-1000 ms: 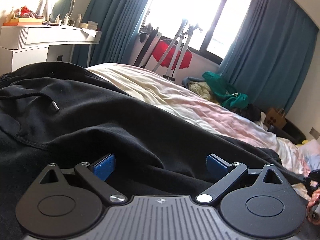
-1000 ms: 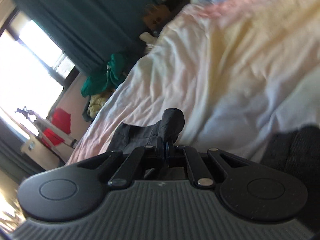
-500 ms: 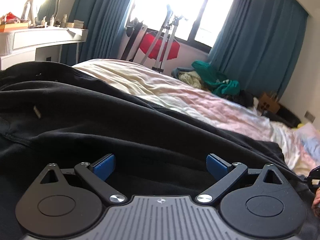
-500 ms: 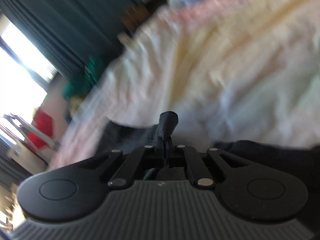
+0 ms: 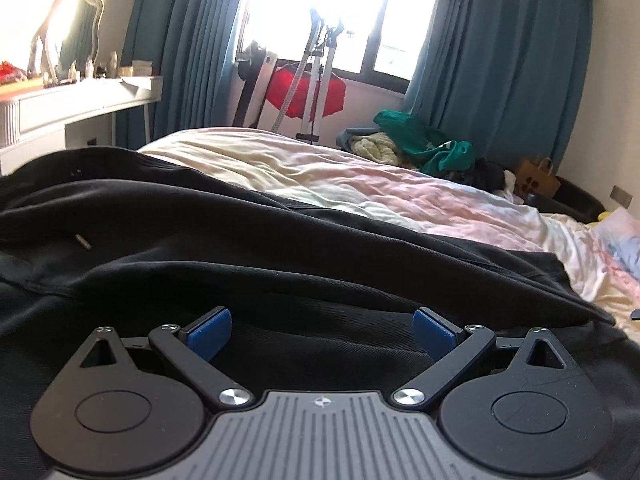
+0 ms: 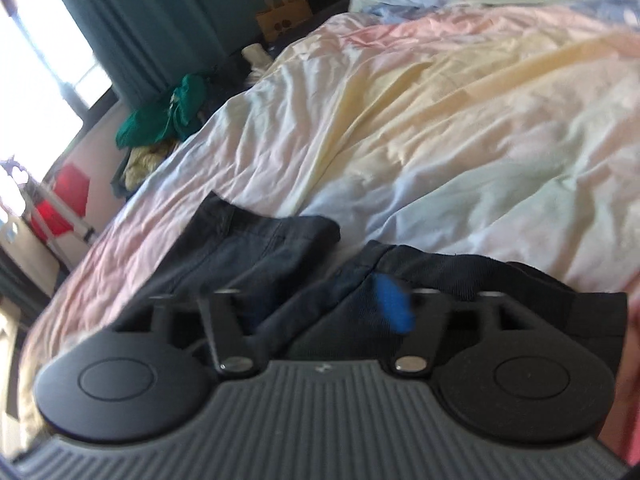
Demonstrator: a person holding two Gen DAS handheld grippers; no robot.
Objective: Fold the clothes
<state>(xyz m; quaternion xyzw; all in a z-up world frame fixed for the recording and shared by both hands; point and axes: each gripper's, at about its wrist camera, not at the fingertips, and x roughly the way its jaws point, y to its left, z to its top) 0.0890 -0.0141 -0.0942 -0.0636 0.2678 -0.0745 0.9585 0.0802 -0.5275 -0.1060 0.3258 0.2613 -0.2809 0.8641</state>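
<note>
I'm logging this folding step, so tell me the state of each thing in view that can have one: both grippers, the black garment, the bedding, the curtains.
Left gripper: open, nothing between its fingers, over the black cloth.
Right gripper: open, blurred, grips nothing.
Black garment: spread across the bed, wrinkled, its end lying loose.
Bedding: rumpled.
Curtains: drawn apart, window uncovered.

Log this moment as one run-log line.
left gripper: open, over black garment | right gripper: open, garment edge lying on pastel bedsheet | step: fold unfinished
</note>
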